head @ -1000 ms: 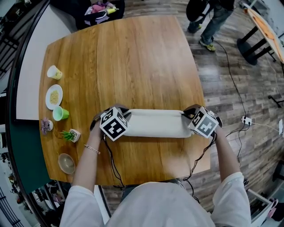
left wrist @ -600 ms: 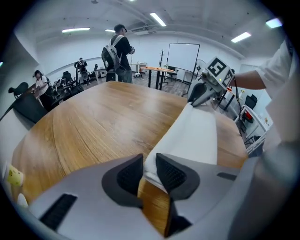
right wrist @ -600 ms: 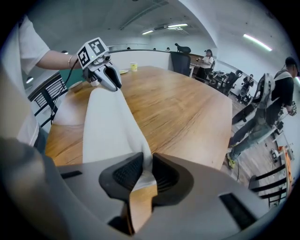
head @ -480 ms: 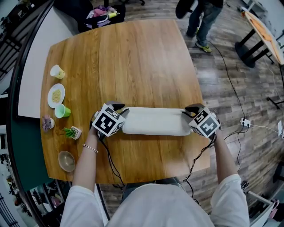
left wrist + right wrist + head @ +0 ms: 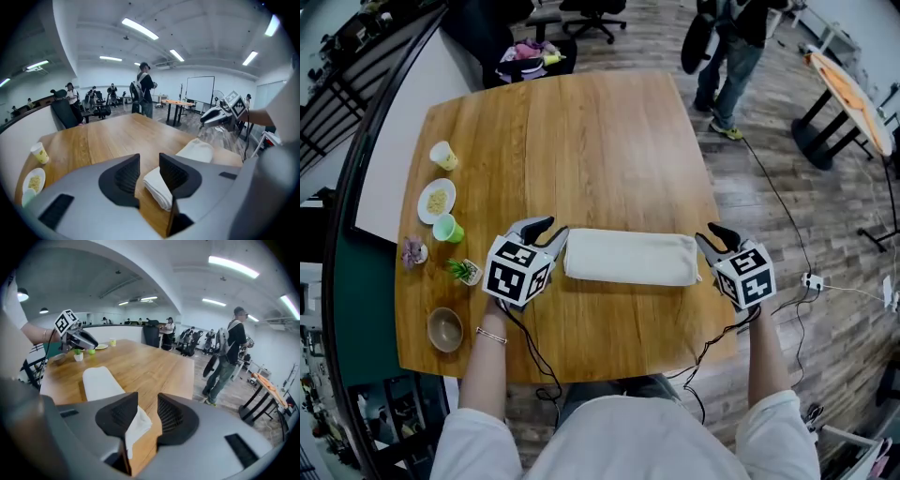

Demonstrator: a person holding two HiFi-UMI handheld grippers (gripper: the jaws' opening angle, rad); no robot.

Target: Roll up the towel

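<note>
The white towel (image 5: 628,258) lies as a long flat roll across the near half of the wooden table (image 5: 581,141). My left gripper (image 5: 546,230) hovers just off the roll's left end, raised above the table. My right gripper (image 5: 710,238) hovers off its right end. The jaws of both have just been opening and stand a little apart with nothing between them. In the left gripper view the towel (image 5: 199,149) lies below and beyond my left gripper (image 5: 150,171). In the right gripper view the towel (image 5: 98,380) lies under my right gripper (image 5: 147,411).
Along the table's left edge stand a pale cup (image 5: 442,155), a plate (image 5: 438,200), a green cup (image 5: 447,228), a small potted plant (image 5: 465,271) and a bowl (image 5: 445,329). A person (image 5: 733,42) stands beyond the far right corner. A chair with bags (image 5: 530,52) is at the far side.
Both grippers let go of the towel's ends, rose and drew slightly outward, with their jaws opening. The rolled towel stays where it lay.
</note>
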